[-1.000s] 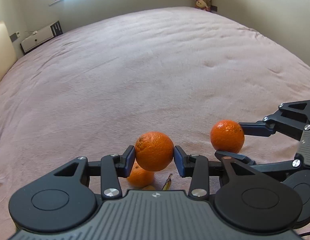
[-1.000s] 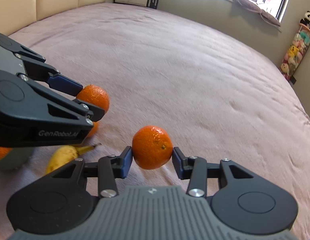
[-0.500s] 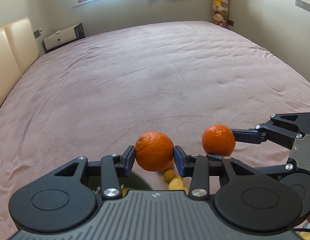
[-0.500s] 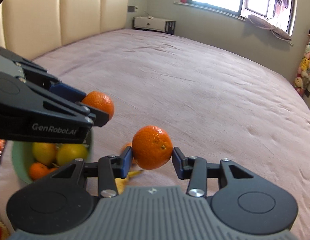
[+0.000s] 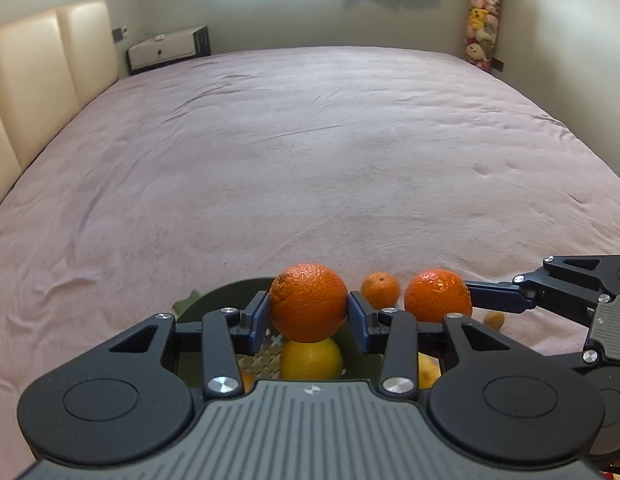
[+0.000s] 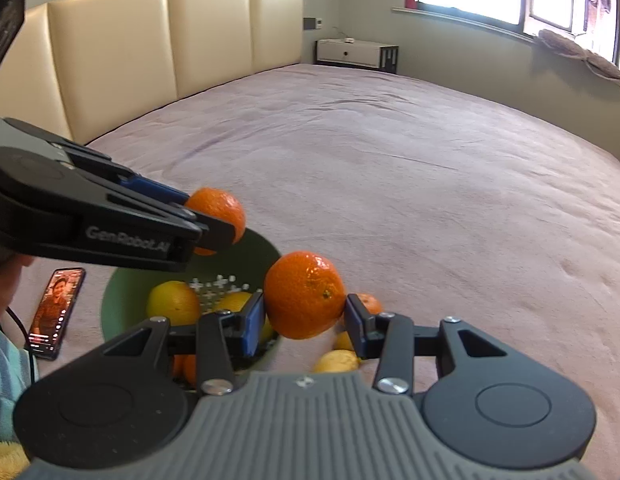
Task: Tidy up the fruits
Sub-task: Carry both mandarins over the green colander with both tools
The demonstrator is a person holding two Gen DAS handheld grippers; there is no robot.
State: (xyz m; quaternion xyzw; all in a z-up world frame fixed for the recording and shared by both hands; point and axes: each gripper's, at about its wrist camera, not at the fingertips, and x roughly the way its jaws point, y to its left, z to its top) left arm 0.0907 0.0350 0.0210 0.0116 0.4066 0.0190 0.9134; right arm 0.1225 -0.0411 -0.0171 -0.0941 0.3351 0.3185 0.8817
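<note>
both grippers, each clamping an orange, now reach the green bowl (image 6: 110, 304) — pink bedspread (image 5: 310, 152) beneath.

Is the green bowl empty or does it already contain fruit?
Not empty: the green bowl already holds yellow fruit.

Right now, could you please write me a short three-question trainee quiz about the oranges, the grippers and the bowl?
1. True or false: both grippers hold an orange.
2. What colour is the bowl?
3. Where does the phone lie: A in the bowl, B on the bed beside it?

Key:
1. True: left gripper on one orange, right gripper on another orange.
2. Green bowl.
3. B: phone.
</note>
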